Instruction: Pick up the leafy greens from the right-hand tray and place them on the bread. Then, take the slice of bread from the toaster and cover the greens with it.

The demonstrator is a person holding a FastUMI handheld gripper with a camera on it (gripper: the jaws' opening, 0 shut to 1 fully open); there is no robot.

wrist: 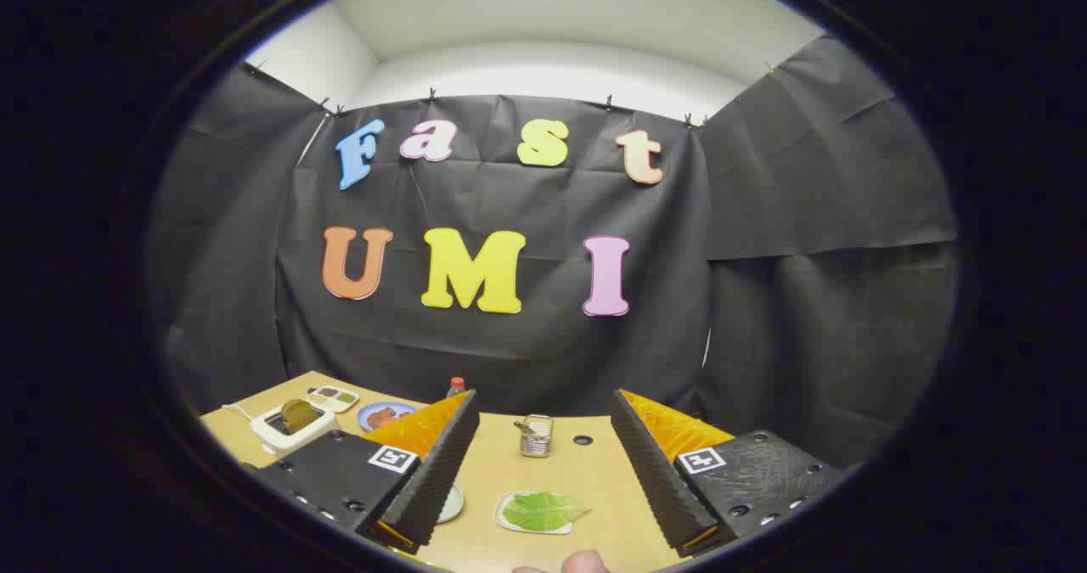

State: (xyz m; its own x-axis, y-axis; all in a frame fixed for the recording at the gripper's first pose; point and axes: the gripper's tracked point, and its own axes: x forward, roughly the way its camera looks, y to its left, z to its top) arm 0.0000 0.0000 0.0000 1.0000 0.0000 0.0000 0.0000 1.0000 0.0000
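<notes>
A green leaf (543,510) lies on a small white tray (507,522) on the wooden table, between my two fingers and below them. My gripper (543,416) is open and holds nothing, raised above the table. A white toaster (289,427) with a brown slice of bread (297,413) standing in its slot sits far off beyond my left finger. A pale plate (452,505) peeks out from behind the left finger; what lies on it is hidden.
A blue plate (380,416) with brownish food, a small divided tray (333,399) and a red-capped bottle (457,386) stand at the back left. A metal mesh holder (537,435) stands mid-table beside a dark hole (582,440). A fingertip (584,563) shows at the near edge.
</notes>
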